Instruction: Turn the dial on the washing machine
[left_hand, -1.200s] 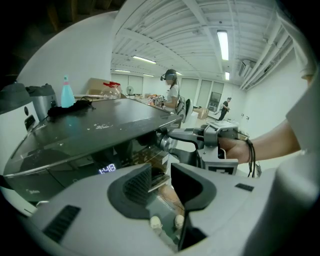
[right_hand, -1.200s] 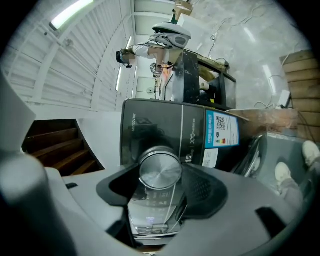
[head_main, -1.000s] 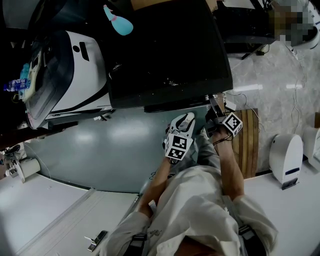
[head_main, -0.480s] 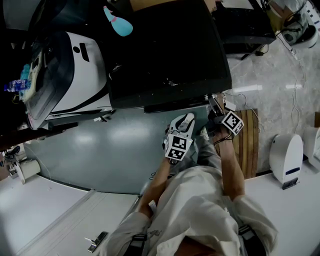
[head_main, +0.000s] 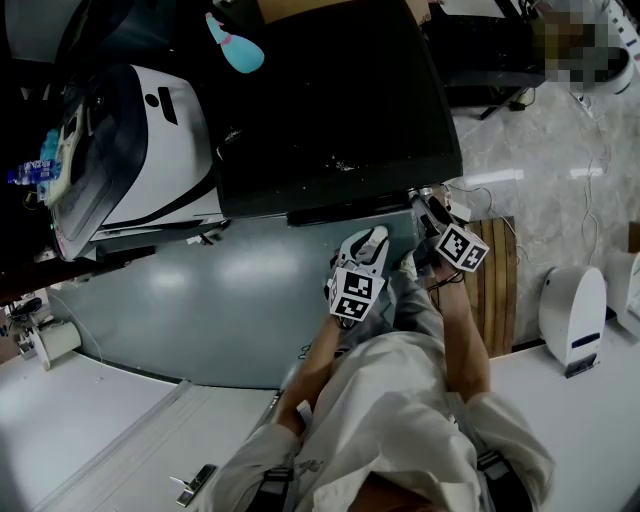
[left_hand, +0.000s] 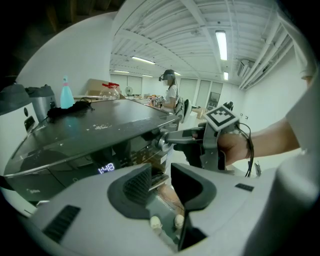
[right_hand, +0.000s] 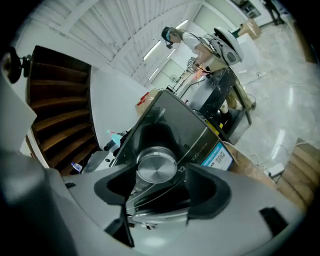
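Observation:
The black washing machine (head_main: 340, 110) stands in front of me, its top seen from above in the head view. A silver round dial (right_hand: 156, 169) sits on its front panel near the right corner. My right gripper (right_hand: 160, 176) is shut on the dial, one jaw on each side of it. The left gripper view shows that grip from the side: the right gripper (left_hand: 172, 140) reaches in to the dial (left_hand: 161, 143). A little lower left of it, my left gripper (head_main: 374, 240) hangs in front of the machine, open with nothing between its jaws (left_hand: 161, 180).
The machine's panel display (left_hand: 105, 169) glows with white digits. A white appliance (head_main: 150, 150) stands to the machine's left, and a blue spray bottle (head_main: 235, 45) behind. A wooden pallet (head_main: 495, 285) and a white device (head_main: 572, 315) lie on the floor at right. A person (left_hand: 170, 92) stands far off.
The right gripper's marker cube has tilted round a little at the machine's corner, so the gripper has rotated about the dial. The left gripper has stayed where it was.

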